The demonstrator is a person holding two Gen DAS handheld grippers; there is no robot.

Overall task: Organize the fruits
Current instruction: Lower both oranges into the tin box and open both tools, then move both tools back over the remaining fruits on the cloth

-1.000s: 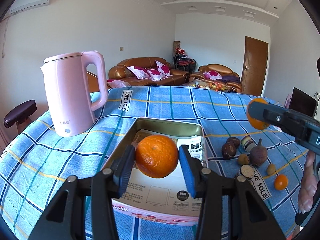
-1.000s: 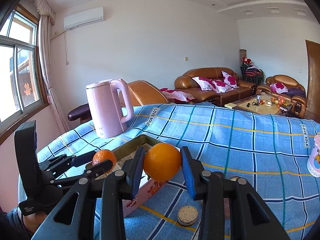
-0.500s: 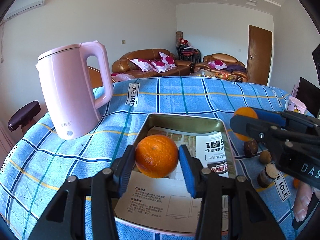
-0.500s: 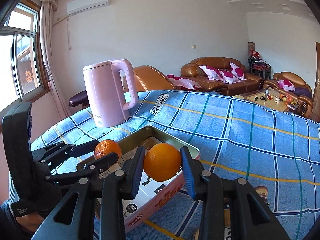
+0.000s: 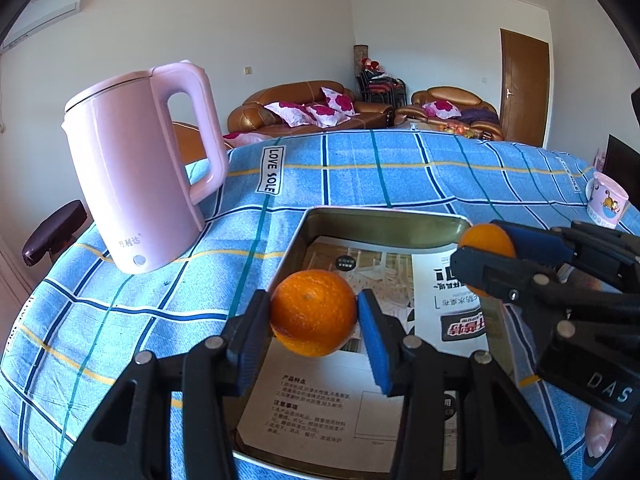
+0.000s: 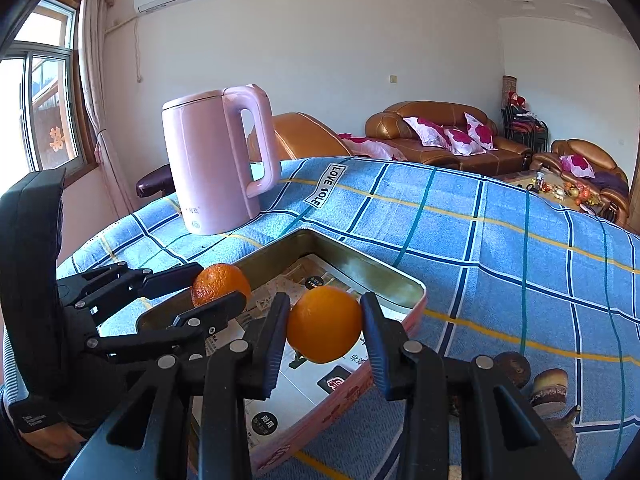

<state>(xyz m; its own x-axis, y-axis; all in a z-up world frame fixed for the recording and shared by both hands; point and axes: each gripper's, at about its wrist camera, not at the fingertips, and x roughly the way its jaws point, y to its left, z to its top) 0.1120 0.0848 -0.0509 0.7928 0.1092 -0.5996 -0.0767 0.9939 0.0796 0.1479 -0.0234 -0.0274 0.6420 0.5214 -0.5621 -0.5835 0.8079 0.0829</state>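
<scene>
My left gripper (image 5: 314, 312) clamps a mandarin (image 5: 313, 313), right gripper (image 6: 324, 324) an orange (image 6: 324, 323); tablecloth (image 5: 360, 172) ahead reads "LOVE SOLE".

My left gripper (image 5: 314, 312) is matt black plastic with ribbed blue pads (image 5: 372, 344), and it presses on a dimpled, slightly shiny orange (image 5: 314, 312). My right gripper (image 6: 324, 324) has the same matt plastic and clamps a smoother, glossier orange (image 6: 324, 324). Below both fruits sits the tin tray (image 5: 384, 226), dull brushed metal inside with a printed pink outer wall, lined with printed paper sheets (image 5: 320, 404). Left of the tray stands a kettle (image 5: 140, 168) in smooth pink plastic with a soft sheen. Under the tray lies woven checked cloth (image 5: 400, 176), matt.
</scene>
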